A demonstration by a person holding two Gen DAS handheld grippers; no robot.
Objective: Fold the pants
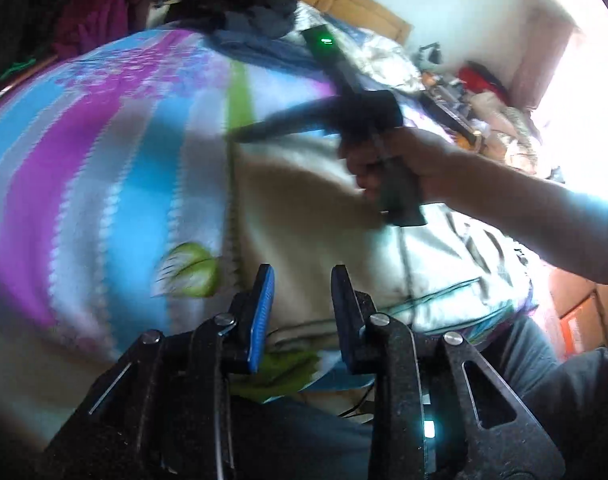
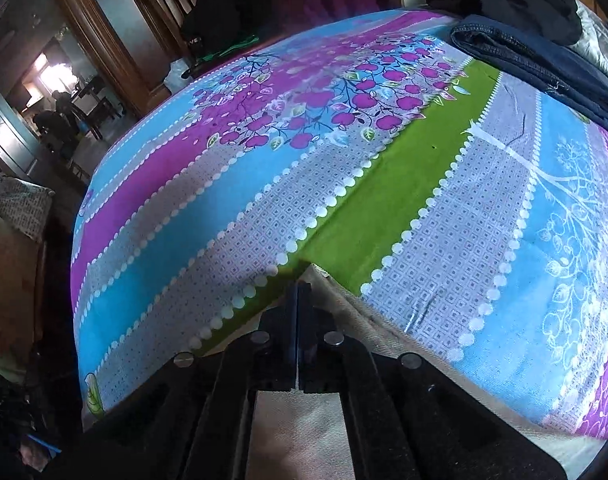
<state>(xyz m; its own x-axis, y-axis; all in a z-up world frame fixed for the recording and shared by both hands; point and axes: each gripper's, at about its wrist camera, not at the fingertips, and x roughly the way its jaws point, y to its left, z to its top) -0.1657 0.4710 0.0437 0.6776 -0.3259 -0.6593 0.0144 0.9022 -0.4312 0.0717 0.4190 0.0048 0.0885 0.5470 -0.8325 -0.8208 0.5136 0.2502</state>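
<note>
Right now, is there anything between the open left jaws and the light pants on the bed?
Nothing visible. The left gripper hangs open above the pants, only air between; the right gripper grips their edge farther off.

My pants (image 1: pixel 324 216) are pale cream twill, lying flat on the bed through the centre and lower right of the left wrist frame. In the right wrist frame their edge fills the bottom centre.

One pair of cream twill pants (image 1: pixel 312 200), two black hand-held grippers (image 1: pixel 304 300) (image 2: pixel 298 300) (one each hand), one striped floral bedsheet (image 2: pixel 344 200).
</note>
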